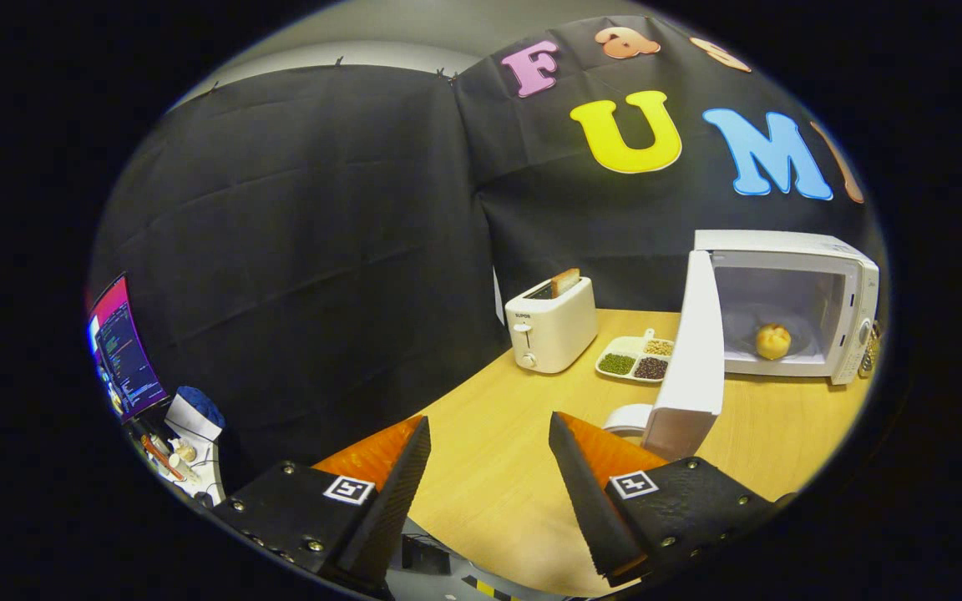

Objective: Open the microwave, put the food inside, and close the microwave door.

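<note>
Microwave [790,305] door [690,351] open, food [772,340] inside; gripper [489,434] parted, empty.

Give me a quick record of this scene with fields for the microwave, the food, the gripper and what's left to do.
microwave: on the wooden table, door swung wide open
food: round yellowish item inside the cavity
hand-held gripper: open, fingers apart and empty, short of the door
nearby: toaster holding a bread slice; divided tray of beans
remaining: close the door
</note>
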